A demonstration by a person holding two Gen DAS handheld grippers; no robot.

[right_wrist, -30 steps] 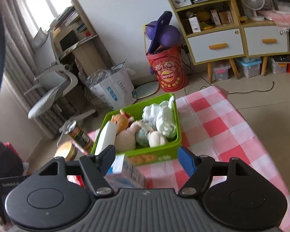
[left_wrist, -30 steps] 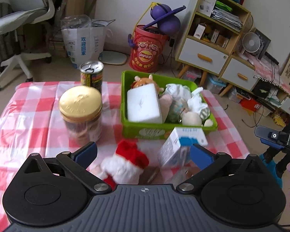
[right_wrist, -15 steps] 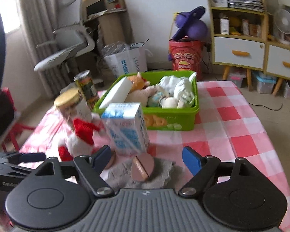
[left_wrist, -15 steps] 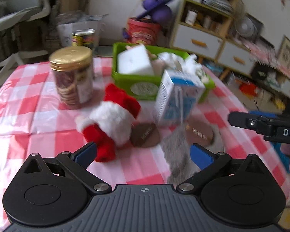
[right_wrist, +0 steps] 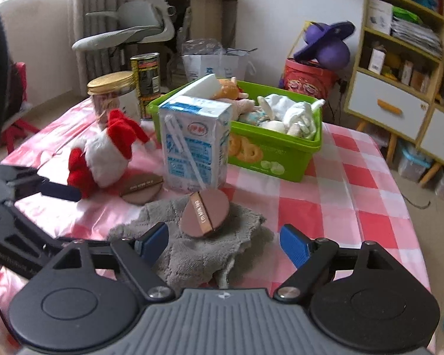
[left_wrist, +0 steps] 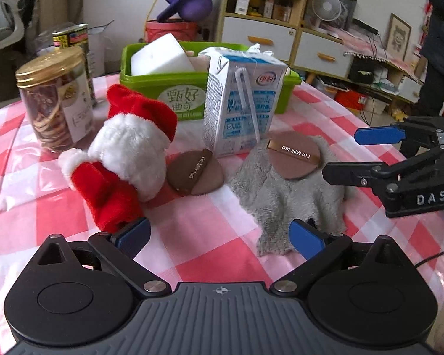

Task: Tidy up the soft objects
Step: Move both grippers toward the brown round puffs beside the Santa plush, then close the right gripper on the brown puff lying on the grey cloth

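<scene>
- Since the earlier frame both claws have come down toward the tabletop (left_wrist: 29,201); the view has gone from overlooking the green bin (right_wrist: 281,159) to a low look at the loose items in front of it. Right claw's jaws have just been opening, nothing between them.
- Left claw (left_wrist: 219,236): jaws apart, empty, hovering between the Santa plush (left_wrist: 124,153) and the grey cloth (left_wrist: 281,201).
- Right claw (right_wrist: 222,244): jaws apart, empty, straddling the near edge of the grey cloth; probably lining up to take it.
- Soft things still outside the bin: one Santa plush, one grey cloth, two brown puffs, one (left_wrist: 195,173) on the tabletop, one (right_wrist: 205,214) resting on the cloth.
- Bin already holds several soft toys and a white foam block (left_wrist: 159,56).
- Hard items, likely left out deliberately: one milk carton (left_wrist: 242,100), one gold-lidded jar (left_wrist: 53,100), one tin can (right_wrist: 146,72).
</scene>
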